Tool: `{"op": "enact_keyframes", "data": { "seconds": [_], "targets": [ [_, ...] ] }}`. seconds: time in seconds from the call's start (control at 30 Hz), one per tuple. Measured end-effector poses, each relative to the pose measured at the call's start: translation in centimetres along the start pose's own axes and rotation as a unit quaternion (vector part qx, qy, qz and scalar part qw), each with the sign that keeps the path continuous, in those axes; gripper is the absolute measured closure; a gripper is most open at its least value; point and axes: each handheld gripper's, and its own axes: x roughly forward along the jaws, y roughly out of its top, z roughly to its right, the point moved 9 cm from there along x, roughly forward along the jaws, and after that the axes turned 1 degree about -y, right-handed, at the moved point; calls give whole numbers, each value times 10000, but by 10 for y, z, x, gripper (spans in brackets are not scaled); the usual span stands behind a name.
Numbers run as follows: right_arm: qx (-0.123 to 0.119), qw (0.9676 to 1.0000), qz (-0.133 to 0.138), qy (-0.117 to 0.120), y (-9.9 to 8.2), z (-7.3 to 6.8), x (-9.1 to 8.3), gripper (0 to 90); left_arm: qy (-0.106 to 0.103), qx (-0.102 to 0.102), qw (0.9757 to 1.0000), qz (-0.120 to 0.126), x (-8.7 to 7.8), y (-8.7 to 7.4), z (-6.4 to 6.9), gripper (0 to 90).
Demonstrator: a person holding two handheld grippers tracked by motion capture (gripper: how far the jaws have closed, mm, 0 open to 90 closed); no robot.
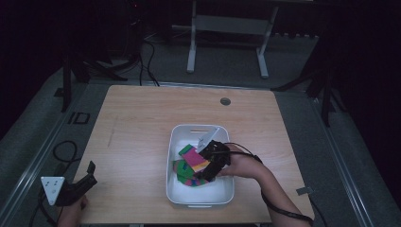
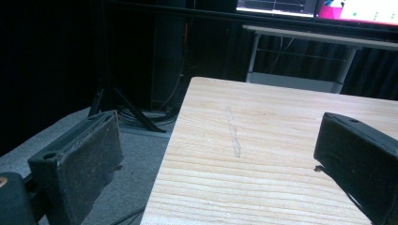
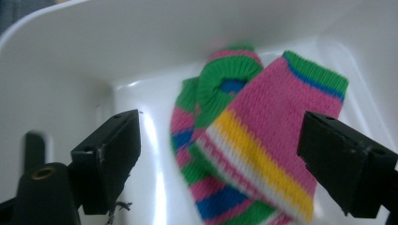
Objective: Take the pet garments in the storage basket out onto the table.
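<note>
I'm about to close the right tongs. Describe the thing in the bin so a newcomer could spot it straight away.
On the wooden table, find the white bin near its front edge. Inside lies a folded striped sock, between the open jaws of the right tongs. Its pink, green, blue, yellow and white knit bands set it apart from the plain bin.

black tongs (image 3: 220, 154), grey three-cornered plate (image 1: 52, 187)

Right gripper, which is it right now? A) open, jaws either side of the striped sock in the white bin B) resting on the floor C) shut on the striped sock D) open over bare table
A: in the right gripper view the right gripper has its jaws wide apart with the striped sock between them, inside the white bin; the high view puts it over that bin too.
</note>
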Motion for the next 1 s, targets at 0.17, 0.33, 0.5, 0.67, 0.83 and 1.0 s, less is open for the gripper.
{"op": "enact_keyframes", "data": {
  "seconds": [0.17,0.33,0.5,0.67,0.83,1.0],
  "targets": [
    [53,9999,-118,-54,8,4,17,139,-25,-1,10000,8,0,0,1,19],
    [54,9995,-305,-53,10,5,34,139,-31,-4,10000,1,0,0,0,19],
    [71,9988,-486,-28,10,4,51,139,-35,-1,10000,2,0,0,0,18],
    [73,9976,-671,-133,7,5,65,138,-38,-2,10000,7,0,0,1,18],
    [-17,9954,-900,-333,2,6,72,137,-32,-20,10000,-5,0,0,0,18],
    [-177,9902,-1274,-544,-6,7,81,132,-35,-10,10000,1,0,0,0,19]
  ]
}}
